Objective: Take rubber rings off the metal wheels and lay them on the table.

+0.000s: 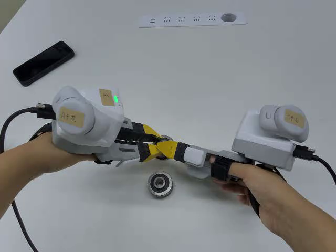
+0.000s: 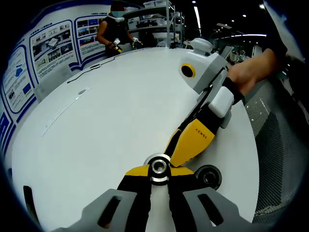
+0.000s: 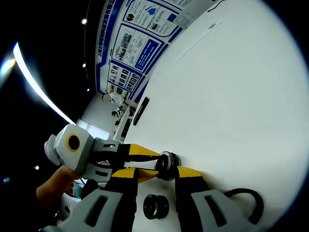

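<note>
The left hand [image 1: 50, 152] and right hand [image 1: 252, 181] are drawn in low over the white table [image 1: 210, 79]. The left tool [image 1: 148, 143] and right tool [image 1: 169, 149] meet nose to nose, each with its yellow-tipped jaws pinched on the same small metal wheel [image 2: 158, 166], though I cannot tell whether it touches the surface! A 2nd wheel [image 1: 160, 185], a shiny hub inside a dark outer ring, lies flat on the table just beneath them. Further back sit a black phone [image 1: 43, 62] and a white power strip [image 1: 191, 20], and the left gripper view catches blue-and-white posters [image 2: 53, 48] and a person [image 2: 116, 29] standing beyond the table's far end.
</note>
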